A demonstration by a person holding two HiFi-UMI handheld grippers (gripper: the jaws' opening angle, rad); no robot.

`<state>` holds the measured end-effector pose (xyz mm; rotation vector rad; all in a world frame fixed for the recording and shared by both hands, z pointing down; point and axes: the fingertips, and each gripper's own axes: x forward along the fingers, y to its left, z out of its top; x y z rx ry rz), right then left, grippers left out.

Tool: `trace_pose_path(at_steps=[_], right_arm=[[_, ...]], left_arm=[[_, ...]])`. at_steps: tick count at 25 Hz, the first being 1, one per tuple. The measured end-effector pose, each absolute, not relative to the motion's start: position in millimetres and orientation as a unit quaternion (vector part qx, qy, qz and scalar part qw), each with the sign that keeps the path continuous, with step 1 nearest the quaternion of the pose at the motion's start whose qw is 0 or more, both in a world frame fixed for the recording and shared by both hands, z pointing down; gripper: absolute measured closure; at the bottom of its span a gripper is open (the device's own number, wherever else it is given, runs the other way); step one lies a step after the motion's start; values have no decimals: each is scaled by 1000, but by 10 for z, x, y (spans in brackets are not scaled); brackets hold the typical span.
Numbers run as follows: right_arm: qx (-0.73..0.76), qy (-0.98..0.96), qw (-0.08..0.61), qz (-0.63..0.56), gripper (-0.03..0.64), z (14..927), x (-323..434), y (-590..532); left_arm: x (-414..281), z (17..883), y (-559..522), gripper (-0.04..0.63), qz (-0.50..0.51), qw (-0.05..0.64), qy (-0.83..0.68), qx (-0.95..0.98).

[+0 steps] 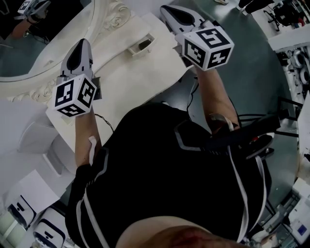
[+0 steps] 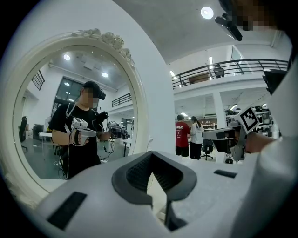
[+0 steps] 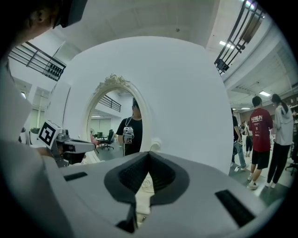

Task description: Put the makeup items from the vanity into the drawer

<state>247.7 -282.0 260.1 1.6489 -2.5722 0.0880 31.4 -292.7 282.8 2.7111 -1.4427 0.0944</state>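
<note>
The white vanity top (image 1: pixel 127 72) lies under both grippers, with an oval mirror (image 1: pixel 34 48) in an ornate white frame at its back left. On the top rests a small white box-shaped thing with a dark opening (image 1: pixel 140 46); I cannot tell what it is. No makeup item shows clearly. My left gripper (image 1: pixel 81 44) hovers over the vanity's left part, shut and empty, pointing at the mirror (image 2: pixel 79 107). My right gripper (image 1: pixel 168 10) hangs past the vanity's right back corner, also shut with nothing in it. In the gripper views the left gripper (image 2: pixel 156 181) and right gripper (image 3: pixel 146 174) have their jaws closed together.
The person's dark-clothed body fills the lower head view. White furniture (image 1: pixel 41 140) stands at the lower left, and cables and equipment (image 1: pixel 295 63) sit on the grey floor at right. Two bystanders (image 3: pixel 263 139) stand beyond the white wall panel (image 3: pixel 186 102).
</note>
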Motion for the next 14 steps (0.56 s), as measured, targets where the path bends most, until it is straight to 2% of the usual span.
trace_pose_path(at_steps=[14], right_arm=[[550,-833,47,29,614,2637,2503,-2884]], left_arm=[[277,2887,-2996,591,36,40,-464,884]])
